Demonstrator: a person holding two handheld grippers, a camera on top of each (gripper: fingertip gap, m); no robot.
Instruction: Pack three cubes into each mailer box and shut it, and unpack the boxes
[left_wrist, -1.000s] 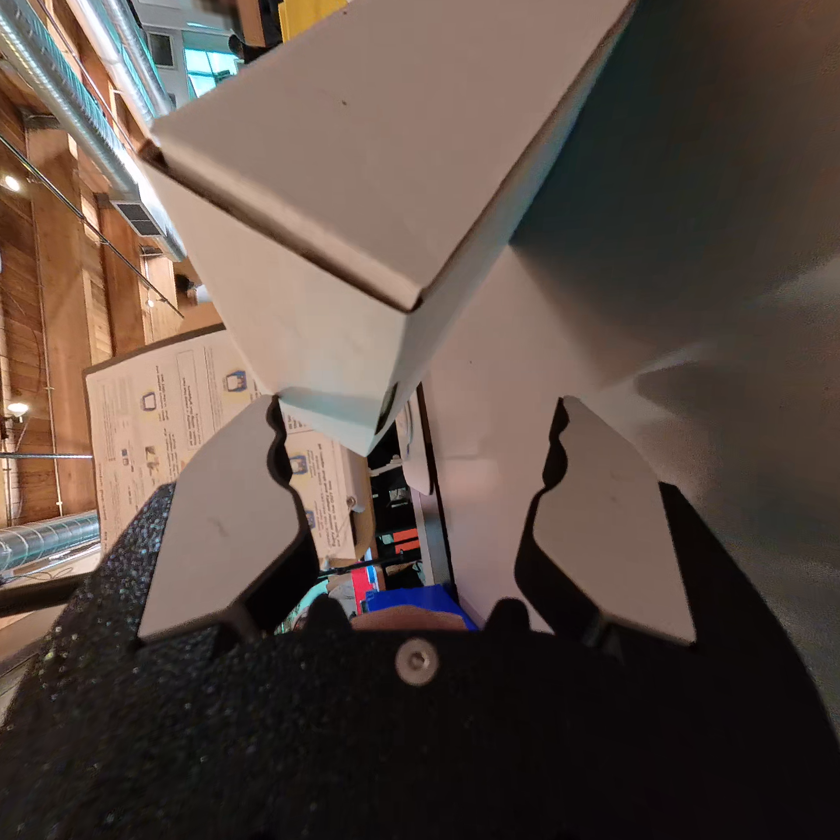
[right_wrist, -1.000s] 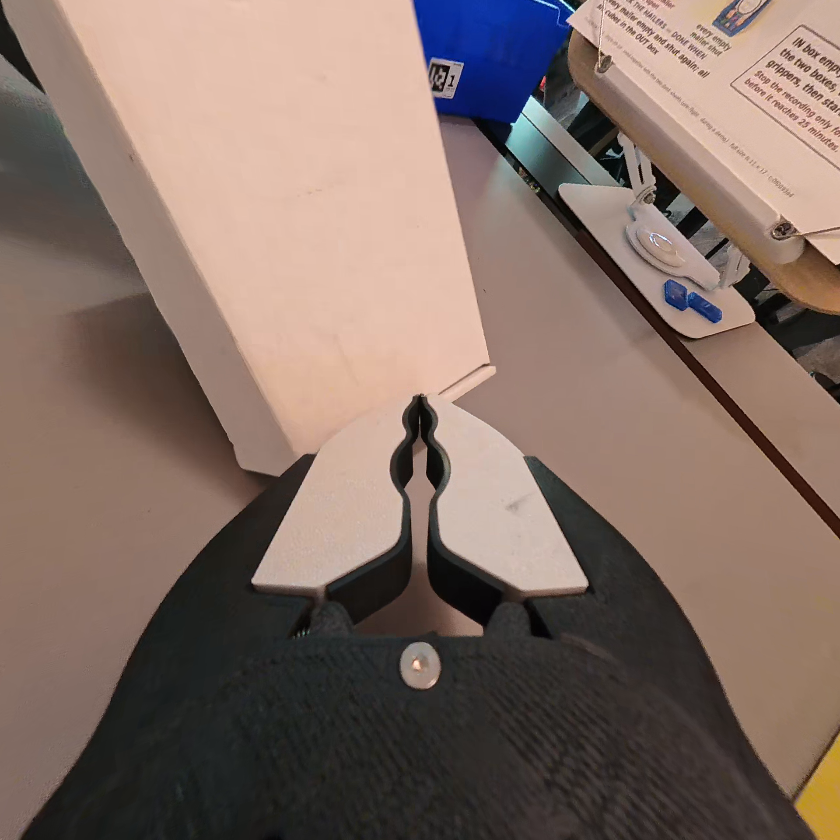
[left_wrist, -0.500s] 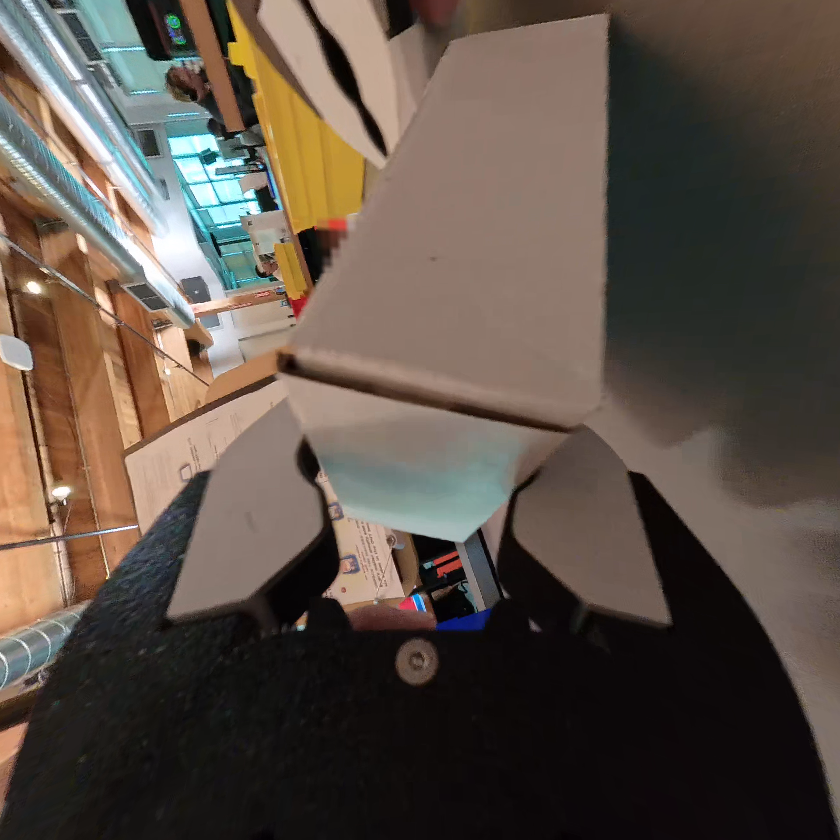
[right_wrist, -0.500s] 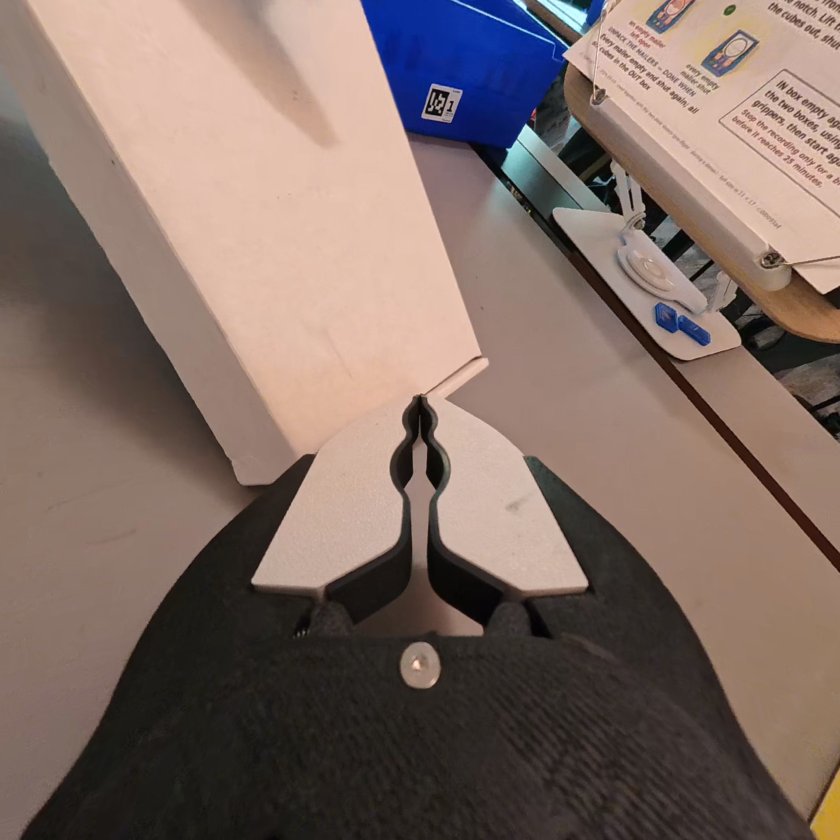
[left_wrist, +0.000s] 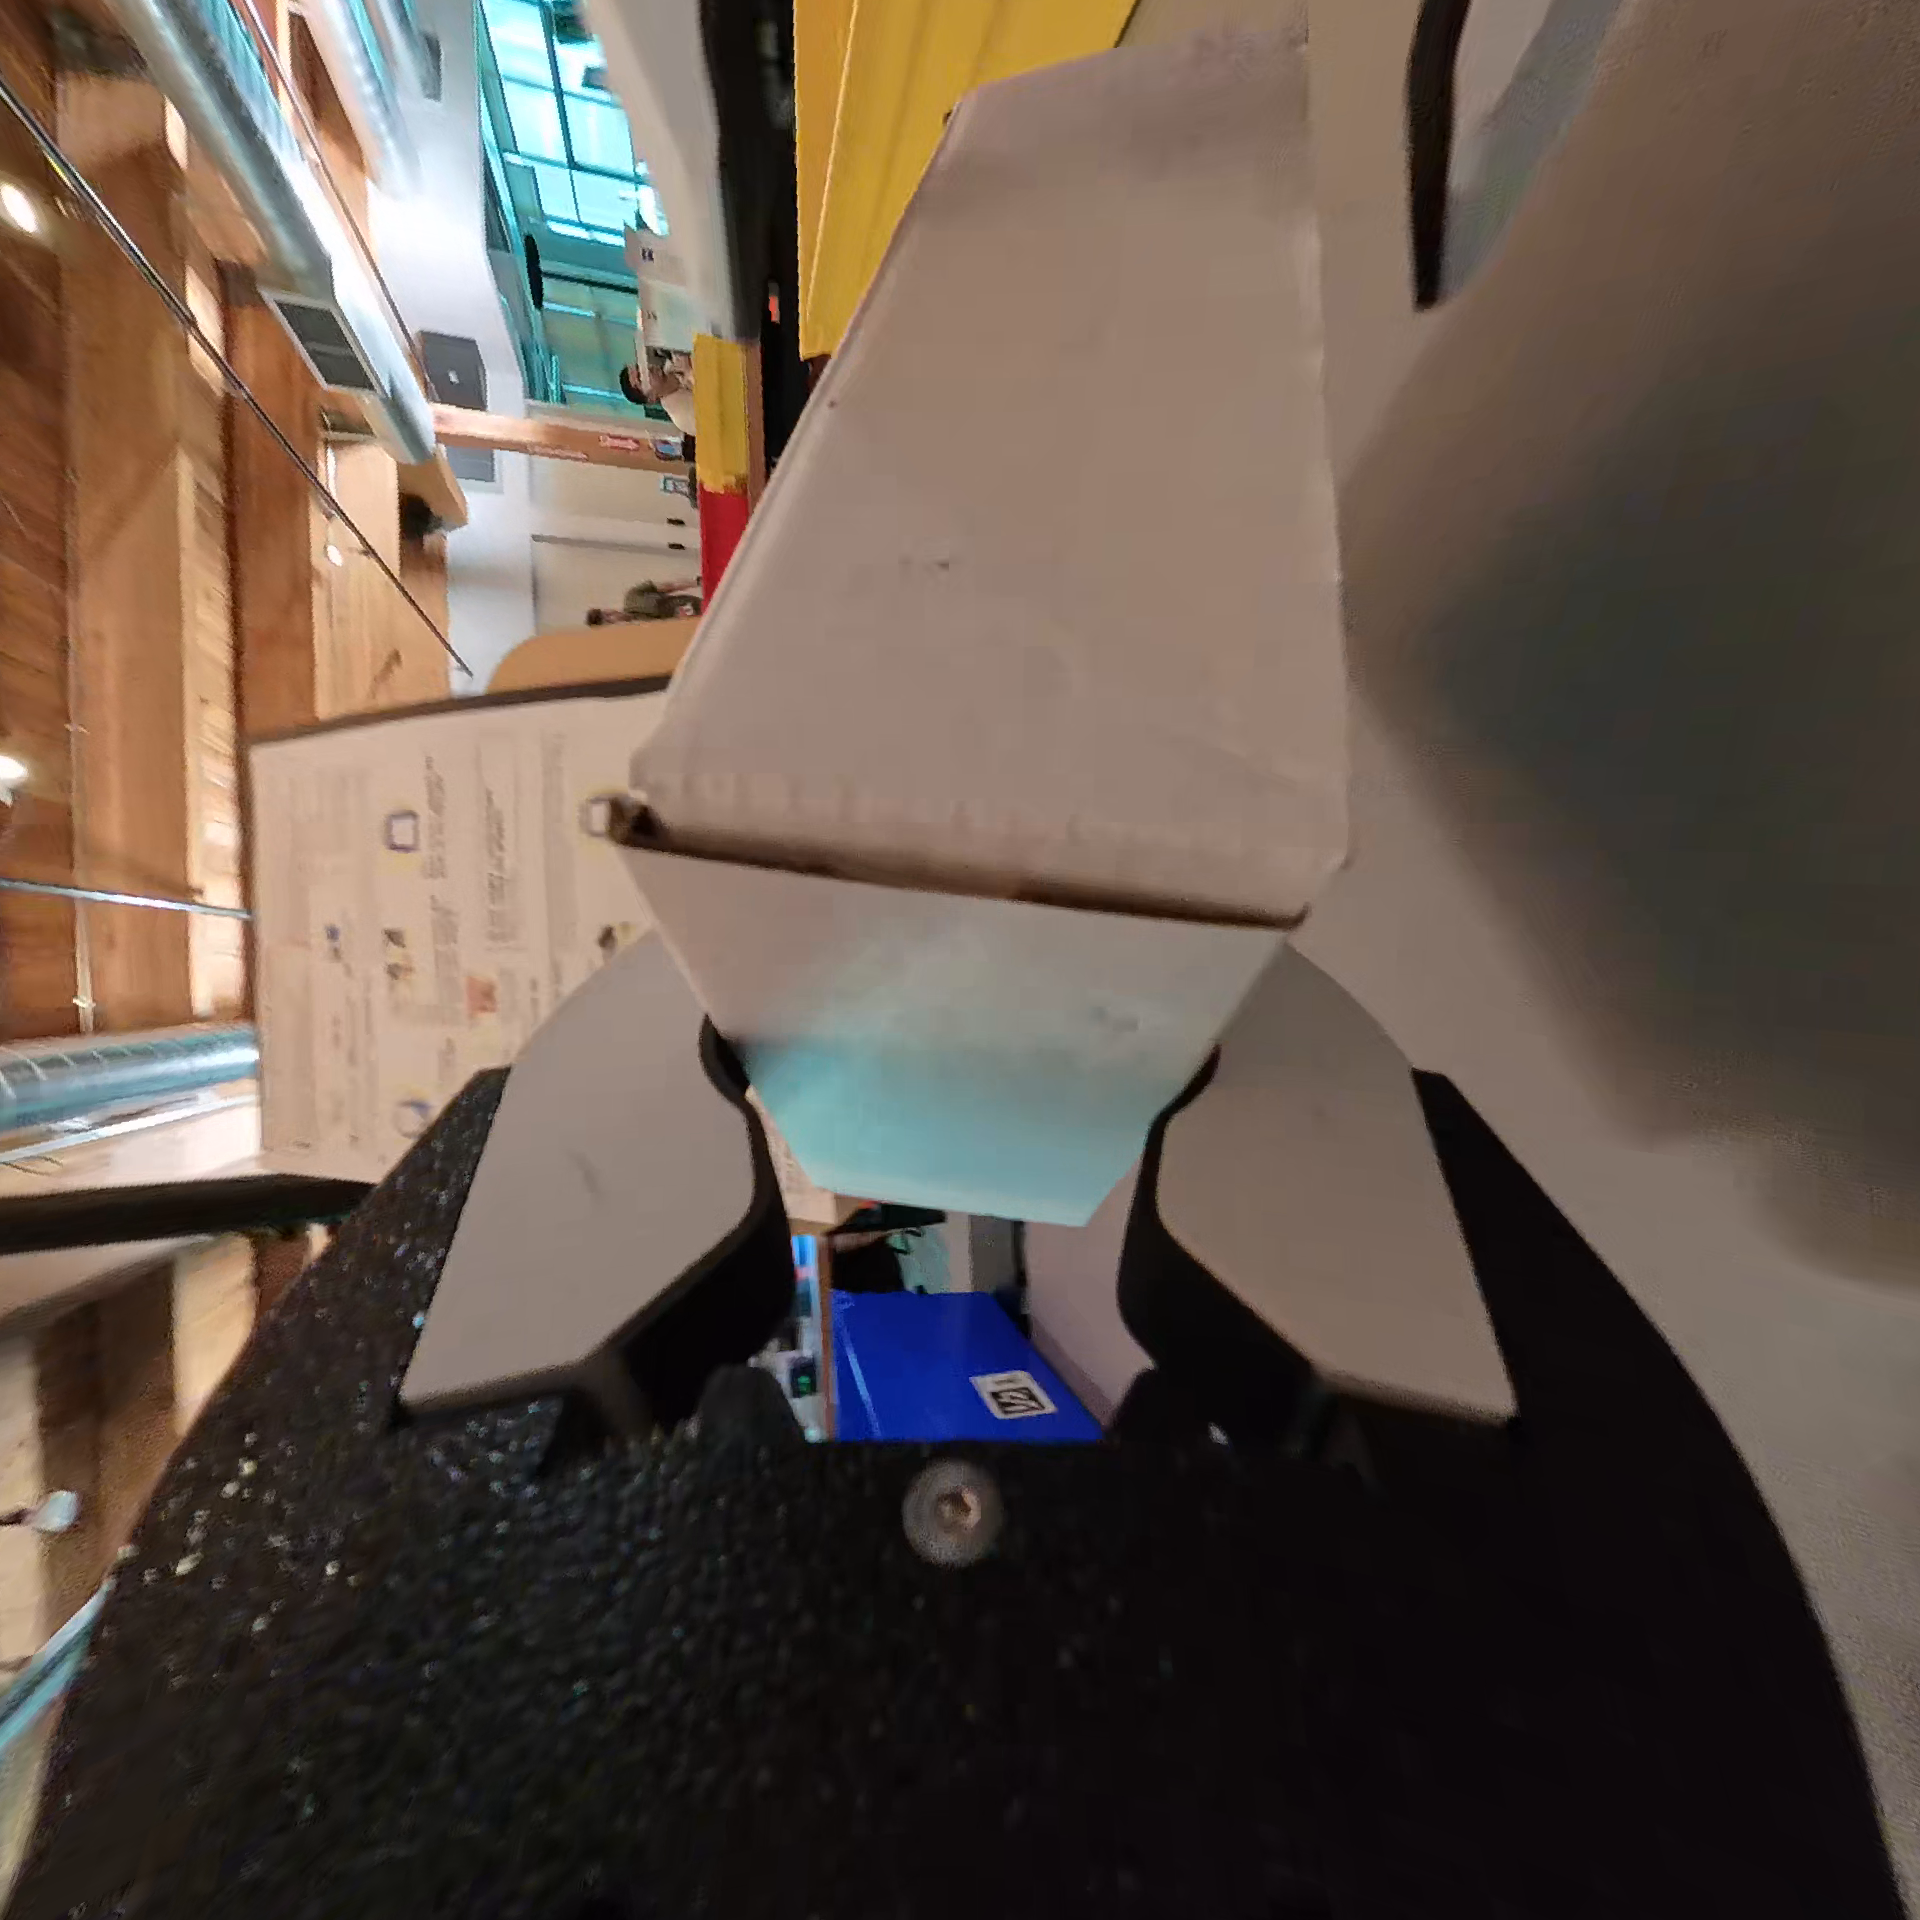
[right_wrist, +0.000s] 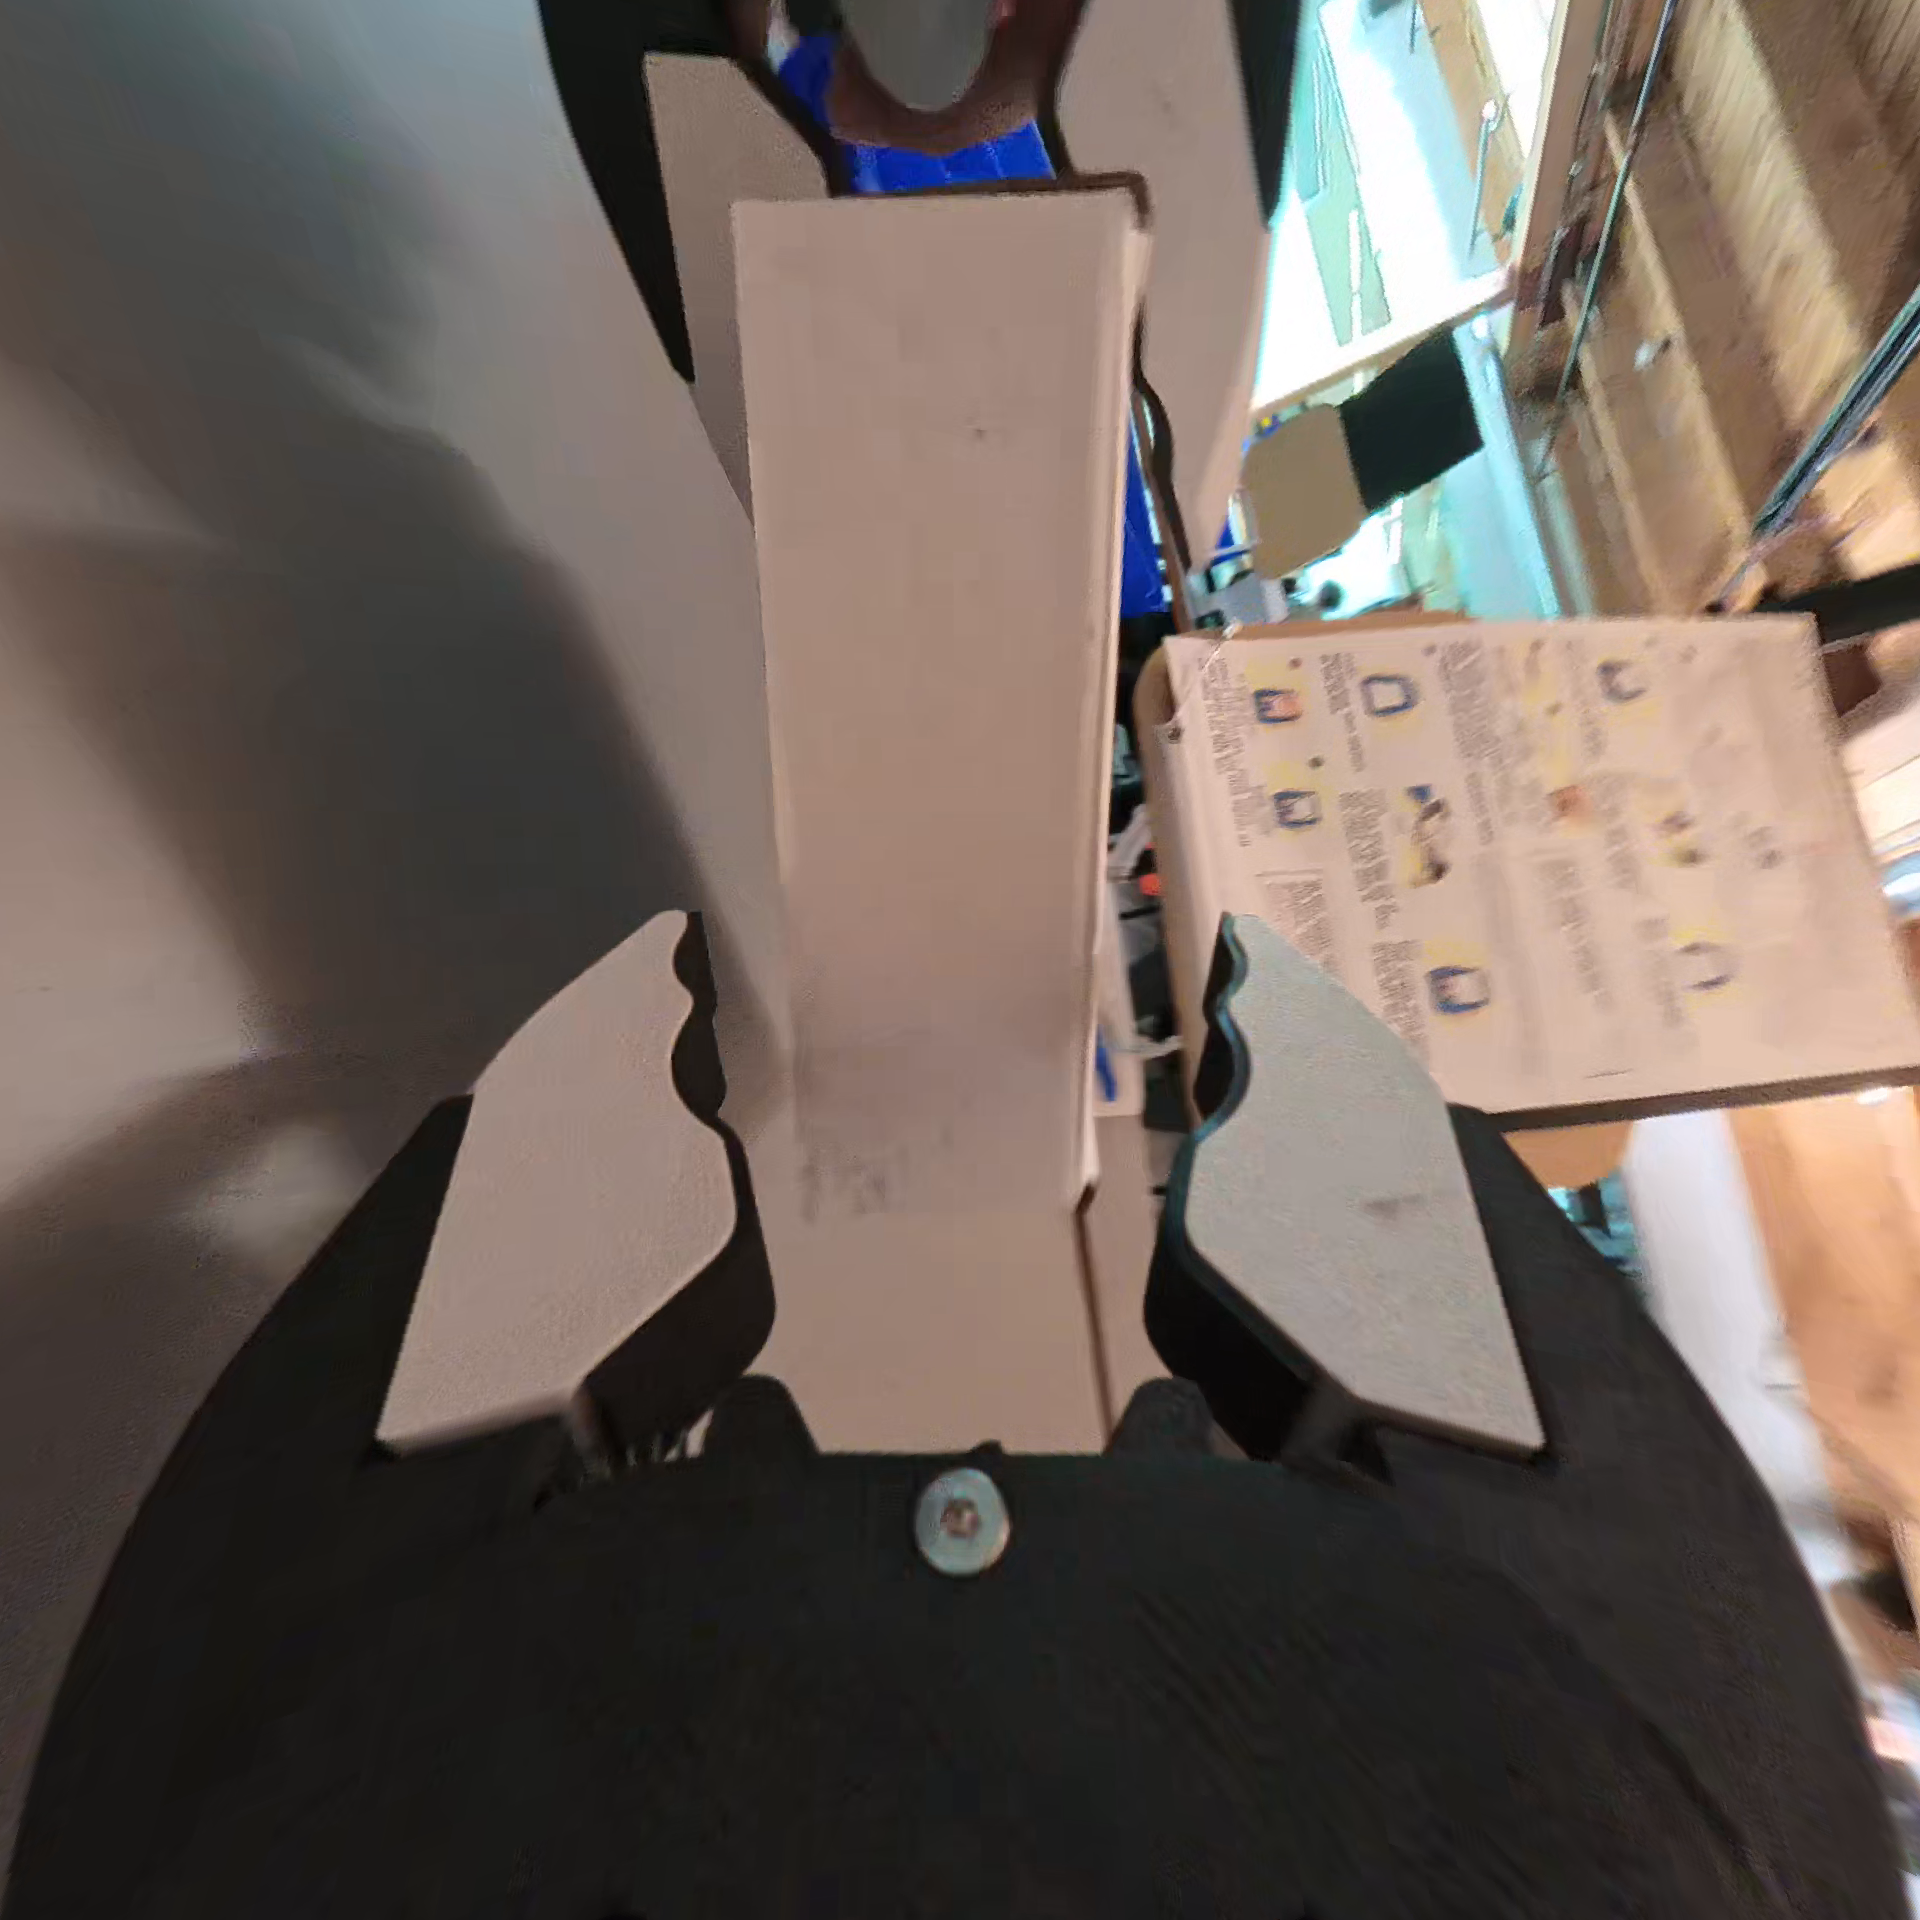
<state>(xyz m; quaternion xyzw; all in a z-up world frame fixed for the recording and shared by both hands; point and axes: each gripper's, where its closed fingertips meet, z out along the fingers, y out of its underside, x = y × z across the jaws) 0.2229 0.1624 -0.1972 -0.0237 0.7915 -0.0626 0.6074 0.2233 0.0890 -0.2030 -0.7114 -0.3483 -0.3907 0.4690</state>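
Note:
A shut white mailer box (left_wrist: 1039, 582) runs lengthwise between my two grippers. Both views are rolled sideways, with the grey table (left_wrist: 1714, 1455) along one side. My left gripper (left_wrist: 966, 1049) is shut on the box's near end, one finger on each side. In the right wrist view the box (right_wrist: 935, 644) lies between the fingers of my right gripper (right_wrist: 956, 935), which is open, with a gap on the right side. My left gripper (right_wrist: 945, 208) shows holding the far end there. No cubes are in view.
A blue bin (left_wrist: 935, 1361) with a small tag stands beyond the box. An instruction board (right_wrist: 1507, 852) on a stand sits past the table edge; it also shows in the left wrist view (left_wrist: 436, 935). A yellow panel (left_wrist: 894, 156) is farther back.
My right gripper let go of the box corner, opened, rolled sideways and now straddles the box's end. My left gripper slid onto the other end and closed on it.

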